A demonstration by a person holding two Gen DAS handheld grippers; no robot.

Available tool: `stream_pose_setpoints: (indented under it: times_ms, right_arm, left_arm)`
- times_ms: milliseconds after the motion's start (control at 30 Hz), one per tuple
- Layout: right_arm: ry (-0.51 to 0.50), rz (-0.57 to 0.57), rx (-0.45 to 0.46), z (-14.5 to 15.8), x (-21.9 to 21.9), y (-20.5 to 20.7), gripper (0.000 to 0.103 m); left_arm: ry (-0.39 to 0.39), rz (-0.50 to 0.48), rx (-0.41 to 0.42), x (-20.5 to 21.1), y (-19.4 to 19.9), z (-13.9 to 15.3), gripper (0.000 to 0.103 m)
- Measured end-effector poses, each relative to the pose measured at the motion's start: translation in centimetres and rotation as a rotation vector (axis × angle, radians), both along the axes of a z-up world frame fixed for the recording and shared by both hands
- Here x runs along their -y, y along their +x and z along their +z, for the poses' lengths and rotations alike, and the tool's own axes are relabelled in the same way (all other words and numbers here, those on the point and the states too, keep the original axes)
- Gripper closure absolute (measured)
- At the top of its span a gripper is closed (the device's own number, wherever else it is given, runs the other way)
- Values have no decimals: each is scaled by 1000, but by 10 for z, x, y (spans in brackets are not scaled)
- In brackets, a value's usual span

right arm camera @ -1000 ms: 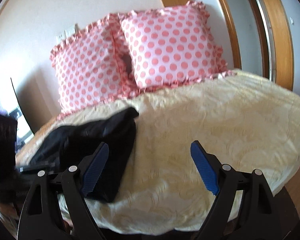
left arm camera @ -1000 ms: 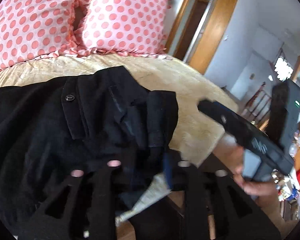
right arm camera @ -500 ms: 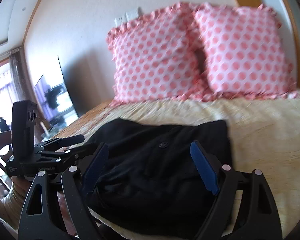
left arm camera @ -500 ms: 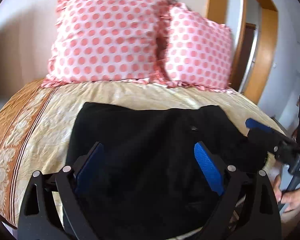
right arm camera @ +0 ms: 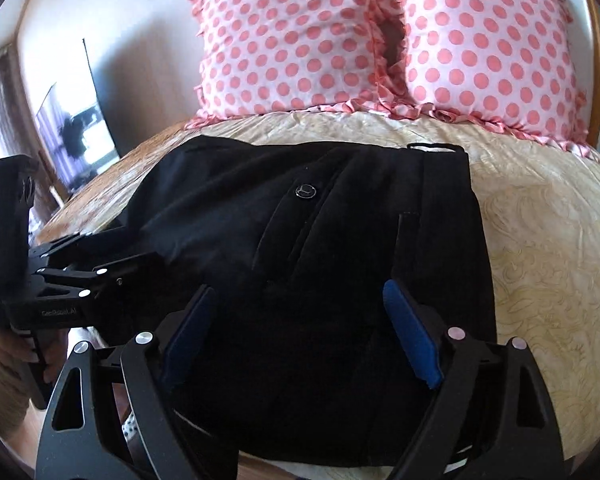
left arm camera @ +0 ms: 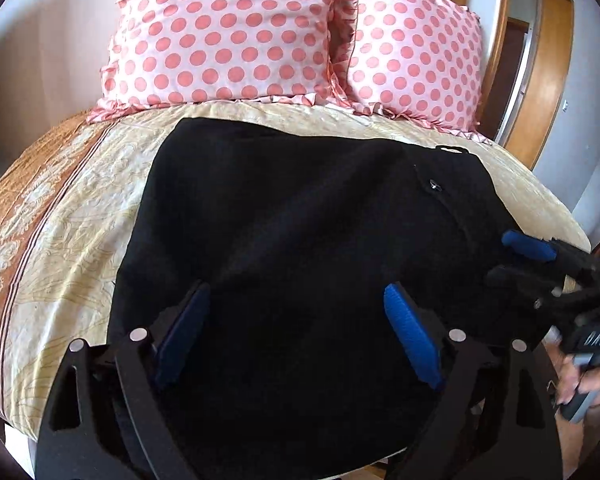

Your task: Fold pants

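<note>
Looking along the left tool (left arm camera: 296, 332), its two blue pads stand wide apart over the pants (left arm camera: 300, 232) and hold nothing. The black pants lie in a folded bundle near the front edge of the bed (left arm camera: 60, 208), and two spotted pillows (left arm camera: 228, 32) lean at the far end. The right tool (left arm camera: 540, 264) pokes in from the side by the edge of the pants.

Looking along the right tool (right arm camera: 300, 328), its pads are wide apart too and hold nothing. The pants (right arm camera: 320, 248) lie below it with a small button (right arm camera: 304, 191) on top. The left tool (right arm camera: 100, 256) sits at the other edge. To fold well, I think each tool should pinch one corner of the cloth, lift together, and lay it flat with the edges lined up.
</note>
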State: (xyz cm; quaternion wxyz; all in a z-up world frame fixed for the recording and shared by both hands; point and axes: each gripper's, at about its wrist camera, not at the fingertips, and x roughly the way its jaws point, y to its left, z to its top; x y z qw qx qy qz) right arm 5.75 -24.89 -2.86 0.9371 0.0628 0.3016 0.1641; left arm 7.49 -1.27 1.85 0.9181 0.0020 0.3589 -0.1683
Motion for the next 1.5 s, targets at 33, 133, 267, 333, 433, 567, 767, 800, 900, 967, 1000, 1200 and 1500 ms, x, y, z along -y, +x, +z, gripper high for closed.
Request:
stream_pose_setpoints:
  times_ms: [33, 133, 267, 333, 433, 567, 767, 800, 900, 967, 1000, 1200, 1500]
  right_arm:
    - [46, -1, 4, 8, 9, 0, 16]
    - [135, -65, 61, 36, 46, 9, 13]
    - [163, -97, -40, 40, 80, 46, 12]
    - [150, -95, -119, 30, 86, 69, 13]
    - [176, -83, -211, 13, 92, 92, 18]
    - [157, -52, -263, -1, 85, 104, 26]
    - [123, -17, -243, -2, 81, 104, 30]
    - [123, -15, -233, -2, 81, 104, 30]
    - [90, -12, -220, 0, 75, 105, 36]
    - [28, -9, -179, 4, 68, 100, 41]
    - [6, -10, -161, 6, 66, 97, 46]
    - [-76, 13, -86, 15, 56, 84, 66]
    - [53, 22, -167, 1, 74, 100, 52]
  left_arm:
    - [7, 0, 5, 0, -1, 2, 15]
    - [44, 19, 82, -1, -9, 11, 3]
    - [73, 17, 94, -1, -10, 11, 3]
    - [40, 19, 56, -5, -6, 5, 3]
    - [43, 15, 71, -5, -9, 4, 3]
    - [51, 9, 78, -4, -11, 2, 2]
    - [51, 2, 81, -4, -11, 1, 2]
    - [53, 3, 83, -4, -11, 1, 2]
    - [56, 3, 86, -4, -11, 1, 2]
    - [56, 3, 87, -4, -11, 1, 2]
    - [56, 2, 87, -4, -11, 1, 2]
    - [63, 0, 88, -3, -11, 1, 2]
    - [63, 1, 89, -3, -11, 0, 2]
